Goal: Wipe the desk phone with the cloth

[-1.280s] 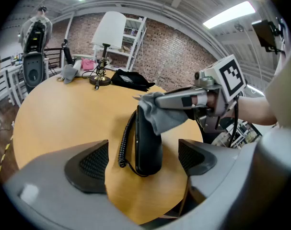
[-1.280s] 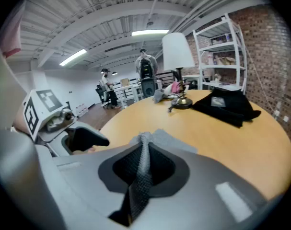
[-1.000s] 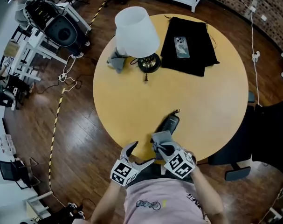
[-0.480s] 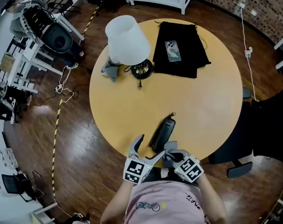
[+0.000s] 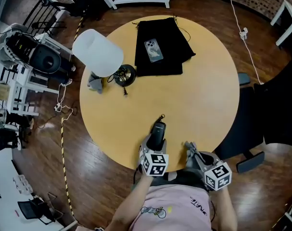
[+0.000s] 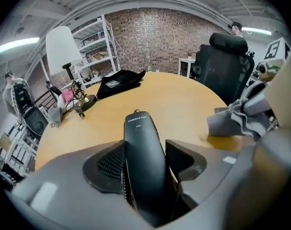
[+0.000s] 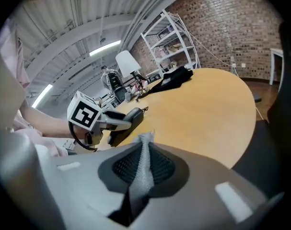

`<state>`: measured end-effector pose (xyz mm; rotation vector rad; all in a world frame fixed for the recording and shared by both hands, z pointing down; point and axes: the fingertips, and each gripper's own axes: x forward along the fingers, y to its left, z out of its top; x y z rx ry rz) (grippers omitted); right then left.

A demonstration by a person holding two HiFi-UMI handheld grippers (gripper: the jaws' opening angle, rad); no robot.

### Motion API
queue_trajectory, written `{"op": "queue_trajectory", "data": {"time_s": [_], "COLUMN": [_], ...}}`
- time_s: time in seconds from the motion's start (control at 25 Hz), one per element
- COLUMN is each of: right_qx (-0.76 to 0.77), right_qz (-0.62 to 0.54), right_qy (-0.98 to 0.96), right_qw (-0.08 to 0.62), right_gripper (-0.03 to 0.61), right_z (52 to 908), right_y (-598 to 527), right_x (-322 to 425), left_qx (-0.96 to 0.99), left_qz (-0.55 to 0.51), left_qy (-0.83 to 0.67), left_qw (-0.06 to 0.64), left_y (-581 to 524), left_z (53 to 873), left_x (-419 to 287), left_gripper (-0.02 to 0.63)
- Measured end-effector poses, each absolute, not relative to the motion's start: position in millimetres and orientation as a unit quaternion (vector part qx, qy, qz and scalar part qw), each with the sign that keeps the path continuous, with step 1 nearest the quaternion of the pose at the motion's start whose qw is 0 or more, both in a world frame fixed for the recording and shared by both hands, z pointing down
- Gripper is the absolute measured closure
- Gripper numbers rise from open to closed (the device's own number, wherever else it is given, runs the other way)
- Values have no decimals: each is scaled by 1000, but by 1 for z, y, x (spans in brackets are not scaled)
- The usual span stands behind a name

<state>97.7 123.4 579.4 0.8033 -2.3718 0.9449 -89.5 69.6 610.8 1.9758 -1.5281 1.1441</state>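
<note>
Your setup is done, but by my reading the wiping itself has not begun. The phone handset (image 5: 158, 130) sits at the 6 o'clock edge of the round tabletop (image 5: 203, 95), right in front of you. The fingers of your left gripper (image 5: 154, 142) have just been closing with the handset between them, and they now look clamped on its lower end. Your right gripper (image 5: 191, 153) is off at 3 o'clock from the handset, its fingers together on a fold of grey cloth (image 7: 143, 169). The cloth is clear of the phone and touches nothing on it. What remains is bringing the cloth across and rubbing down the handset's surfaces while the left gripper steadies it.
</note>
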Motion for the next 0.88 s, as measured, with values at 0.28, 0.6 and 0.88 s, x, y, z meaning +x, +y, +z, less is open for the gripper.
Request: {"op": "queue_trajectory", "data": {"time_s": [0.28, 0.6, 0.88], "right_qx": [288, 228, 101], "right_qz": [340, 272, 173], "right_qy": [-868, -927, -980], "right_qw": [219, 126, 11], "right_gripper": [548, 548, 548], "right_z": [570, 490, 359], "right_y": [130, 91, 43], "right_x": [112, 63, -57], "left_qx": [689, 764, 825], "left_qz": [407, 158, -96], "left_qy": [-568, -556, -417], "left_qw": [192, 287, 370], "left_y": [70, 70, 97], "left_z": [599, 514, 427], "left_x": [-89, -95, -116], "left_gripper": [356, 362, 367]}}
